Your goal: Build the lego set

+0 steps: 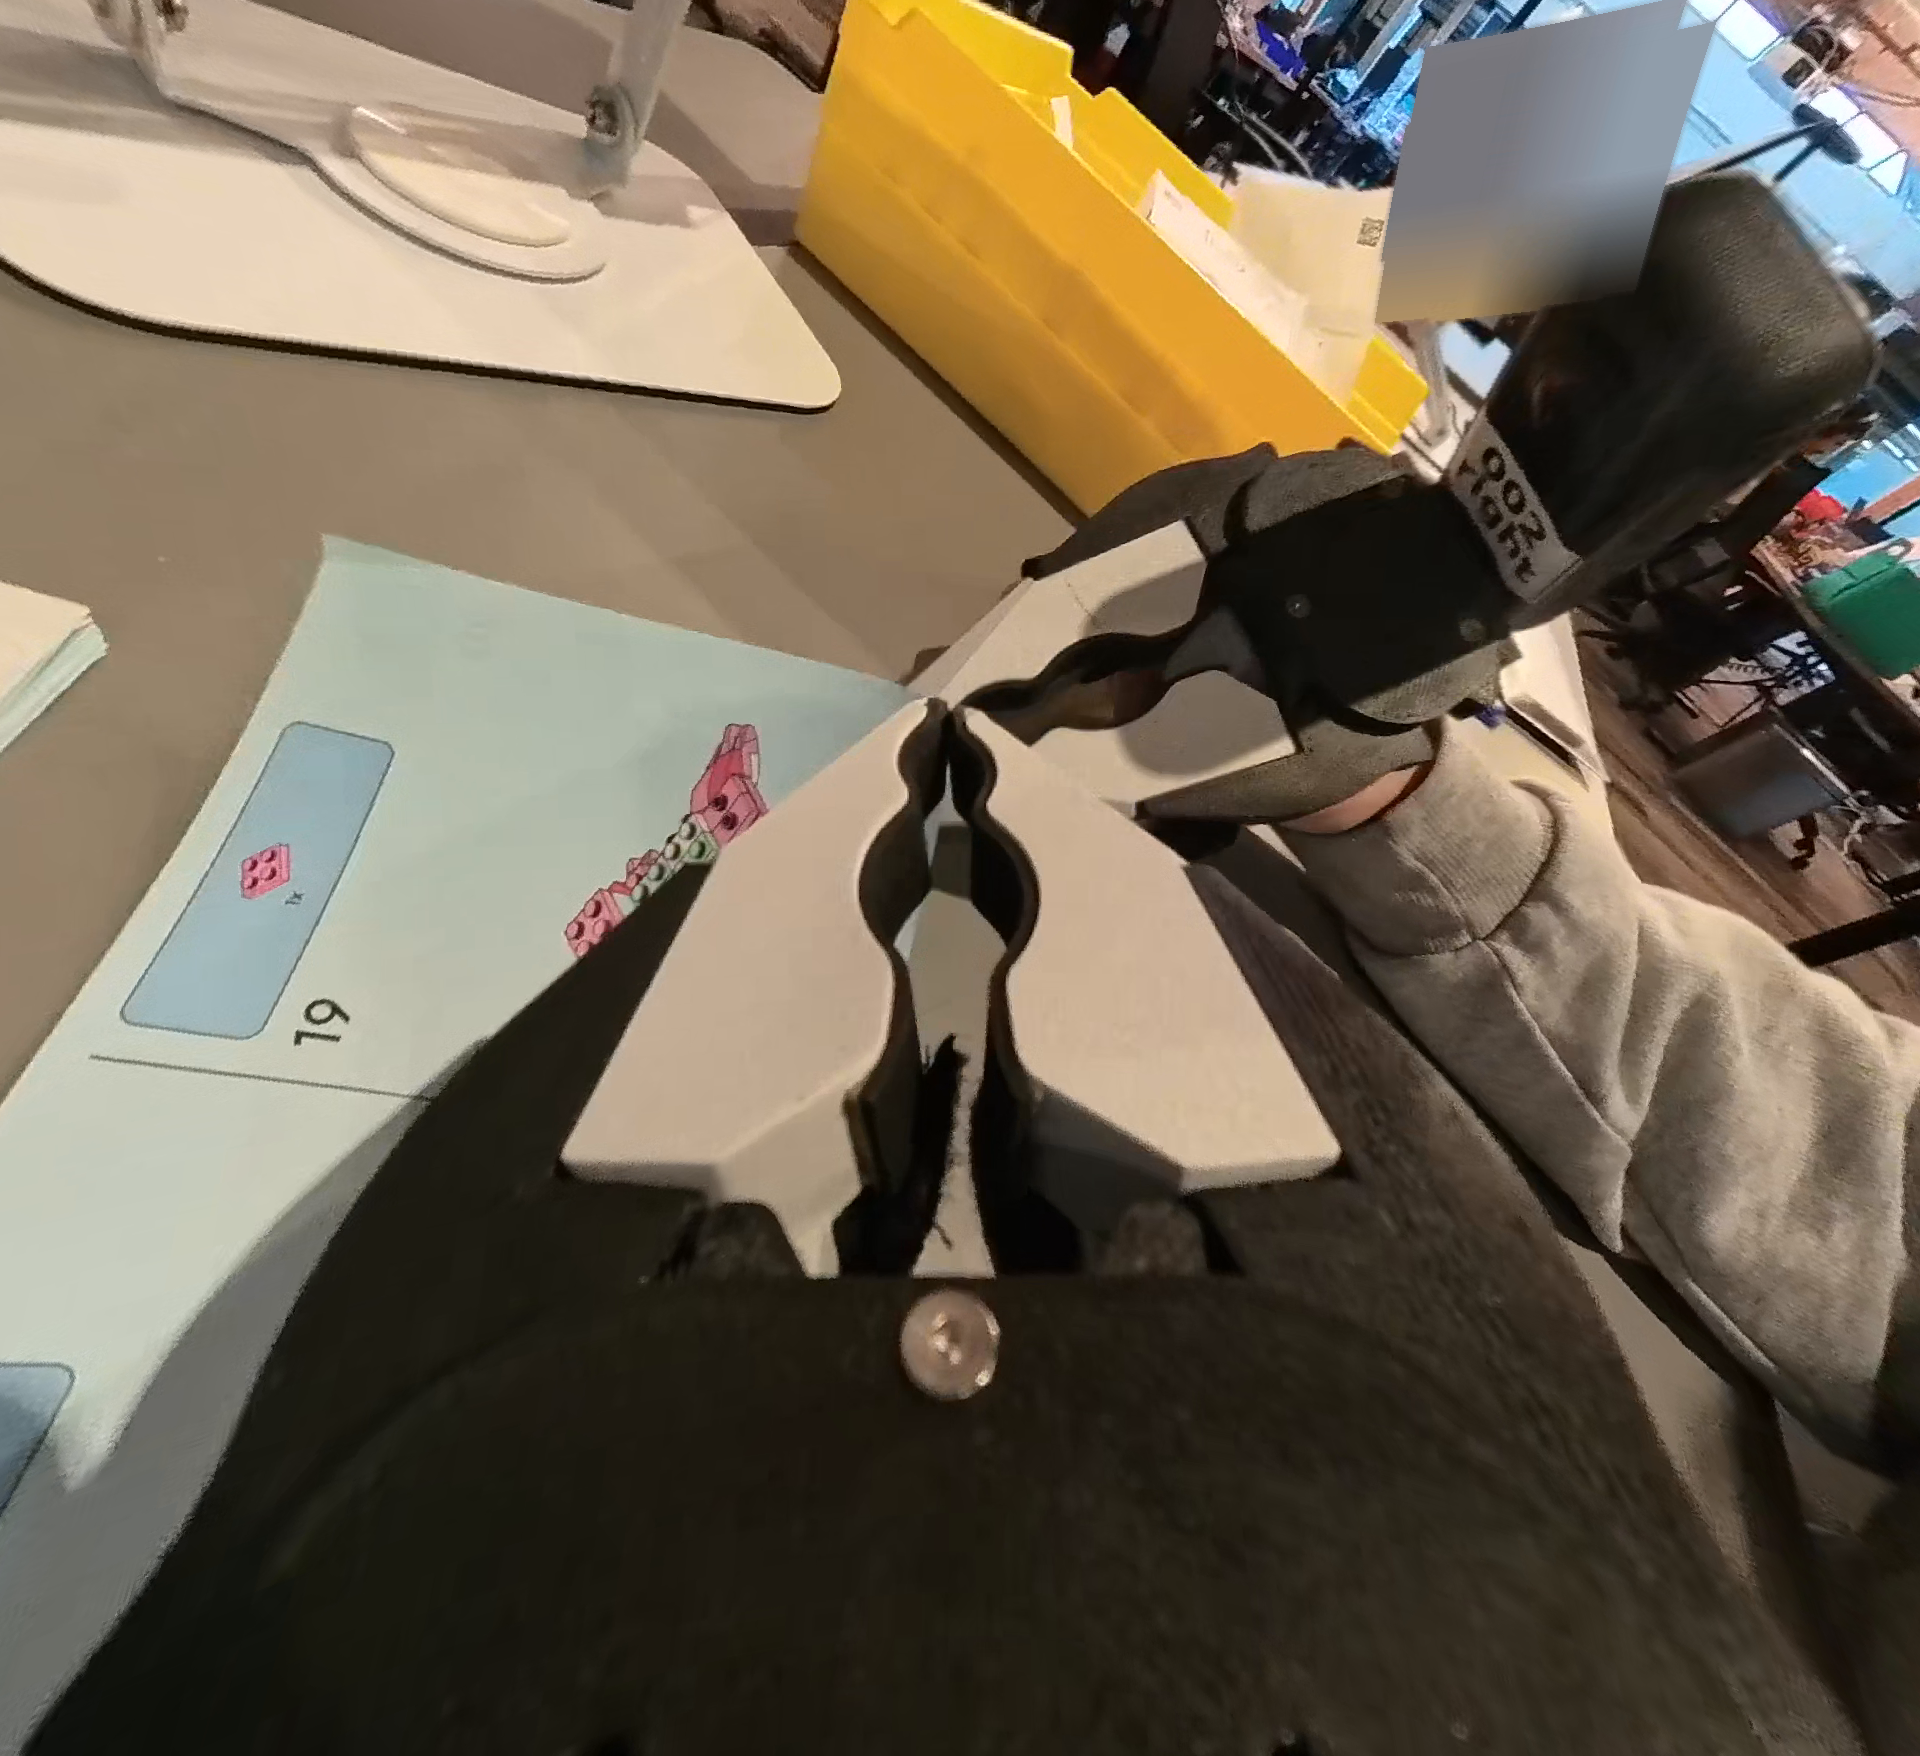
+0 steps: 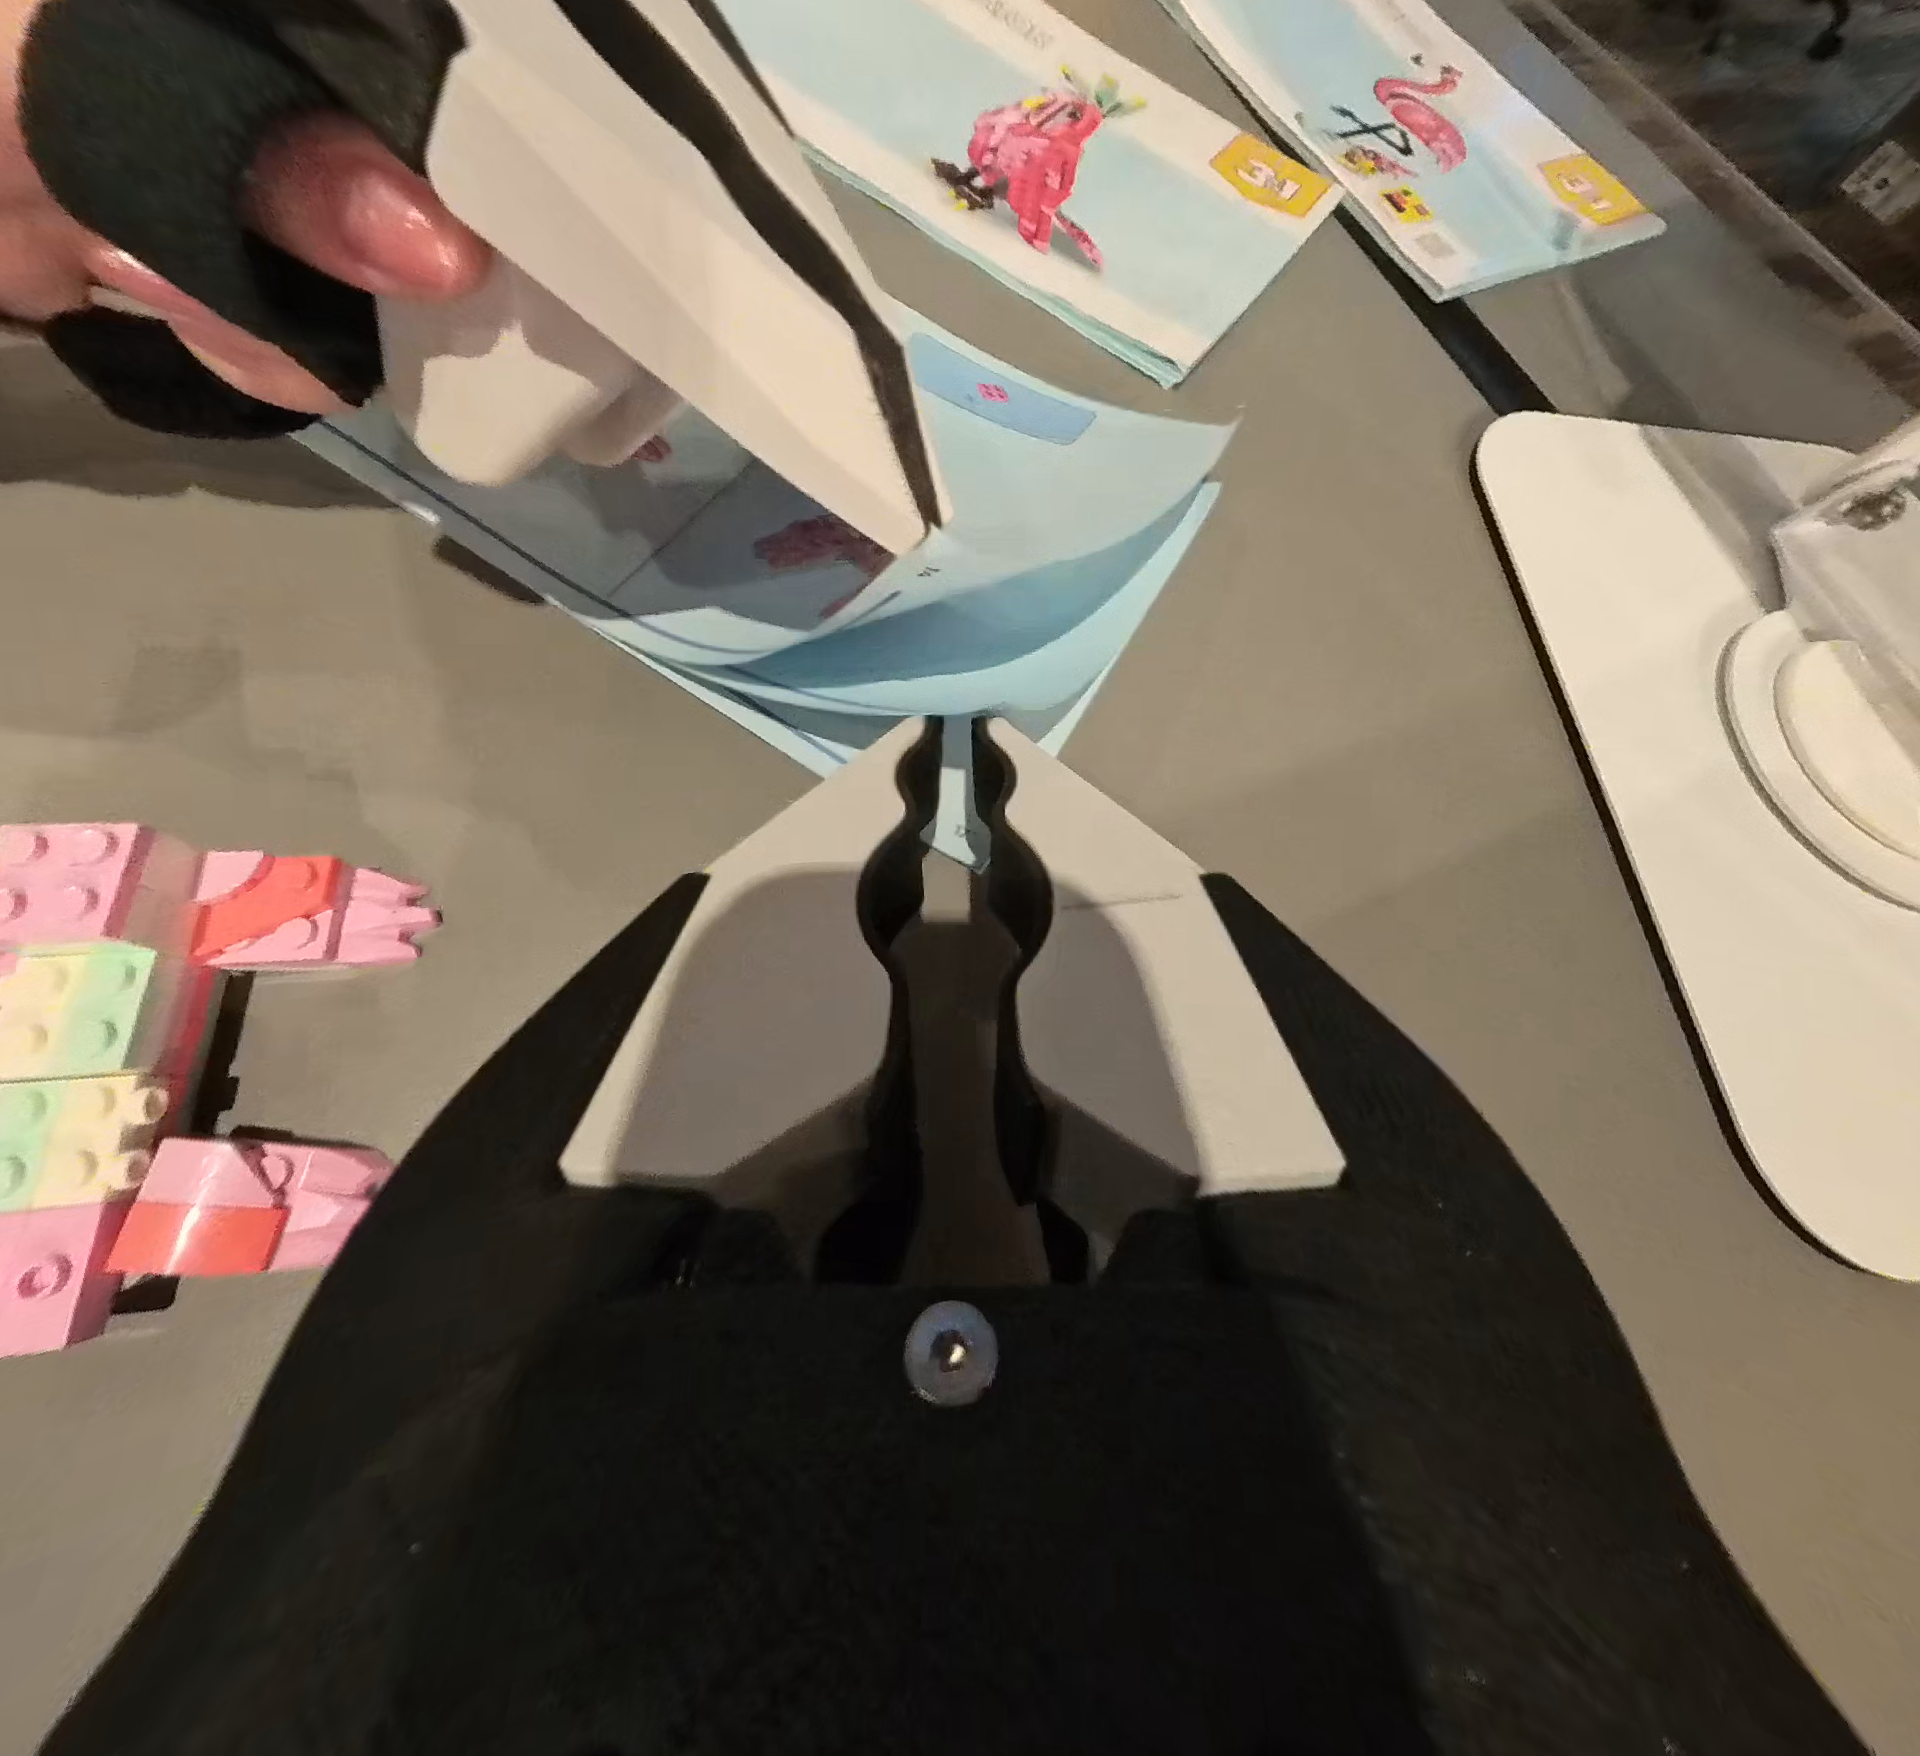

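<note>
An open light-blue instruction booklet (image 2: 1049,563) lies mid-table, its top pages lifted and curled; it also shows in the left wrist view (image 1: 468,771). My right gripper (image 2: 961,745) is shut on the corner of a lifted page. It shows in the left wrist view (image 1: 982,698), tip to tip with my left gripper (image 1: 948,730). My left gripper is shut with nothing visible between its jaws. In the right wrist view (image 2: 925,527) its tip rests on the open page. A partly built pink, red, green and cream lego model (image 2: 94,1031) lies at the left.
Two closed booklets (image 2: 1018,127) (image 2: 1403,106) lie at the far side. A white stand base (image 2: 1662,771) sits to the right, also in the left wrist view (image 1: 416,252). A yellow bin (image 1: 987,200) stands behind it. Across from one pair of fingers to the other is roughly 5 cm.
</note>
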A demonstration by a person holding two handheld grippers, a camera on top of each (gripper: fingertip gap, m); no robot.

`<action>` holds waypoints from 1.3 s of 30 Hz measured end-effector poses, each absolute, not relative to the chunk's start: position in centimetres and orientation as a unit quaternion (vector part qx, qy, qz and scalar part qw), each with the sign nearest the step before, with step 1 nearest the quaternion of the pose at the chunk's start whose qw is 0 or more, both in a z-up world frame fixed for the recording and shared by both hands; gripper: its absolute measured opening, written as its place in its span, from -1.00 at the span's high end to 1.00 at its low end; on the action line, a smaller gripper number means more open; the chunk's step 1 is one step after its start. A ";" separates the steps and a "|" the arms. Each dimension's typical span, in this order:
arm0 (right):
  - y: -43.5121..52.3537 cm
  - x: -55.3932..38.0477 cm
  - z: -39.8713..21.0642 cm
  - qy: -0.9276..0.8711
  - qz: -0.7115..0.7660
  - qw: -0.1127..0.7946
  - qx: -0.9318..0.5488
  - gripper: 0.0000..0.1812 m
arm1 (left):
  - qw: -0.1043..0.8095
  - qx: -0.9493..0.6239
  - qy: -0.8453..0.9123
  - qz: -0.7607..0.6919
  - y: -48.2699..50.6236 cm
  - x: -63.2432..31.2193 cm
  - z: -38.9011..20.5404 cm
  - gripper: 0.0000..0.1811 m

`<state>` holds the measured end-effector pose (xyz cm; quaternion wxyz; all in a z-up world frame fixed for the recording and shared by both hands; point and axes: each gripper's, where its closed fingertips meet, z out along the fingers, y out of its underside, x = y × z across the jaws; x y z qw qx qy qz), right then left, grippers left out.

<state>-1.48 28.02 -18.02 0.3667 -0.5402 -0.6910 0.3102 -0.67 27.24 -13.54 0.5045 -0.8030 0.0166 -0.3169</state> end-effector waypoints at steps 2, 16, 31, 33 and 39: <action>28.4 -1.5 -18.1 -0.684 0.307 0.367 -0.551 0.96 | 0.506 -0.804 0.010 -0.314 27.3 -1.0 -13.8 1.00; 26.1 -3.4 -15.6 -0.638 0.402 0.351 -0.556 0.87 | 0.545 -0.772 -0.002 -0.327 25.3 -2.4 -10.7 1.00; 21.7 -8.4 -17.0 -0.550 0.436 0.187 -0.687 0.63 | 0.630 -0.746 0.011 -0.215 12.9 -4.9 -2.3 0.73; 21.0 -8.9 -17.0 -0.548 0.443 0.172 -0.688 0.63 | 0.655 -0.739 -0.001 -0.161 10.2 -6.2 -1.5 0.64; 18.0 -10.2 -16.7 -0.520 0.494 0.120 -0.687 0.56 | 0.697 -0.711 -0.014 -0.094 3.2 -8.3 -0.9 0.59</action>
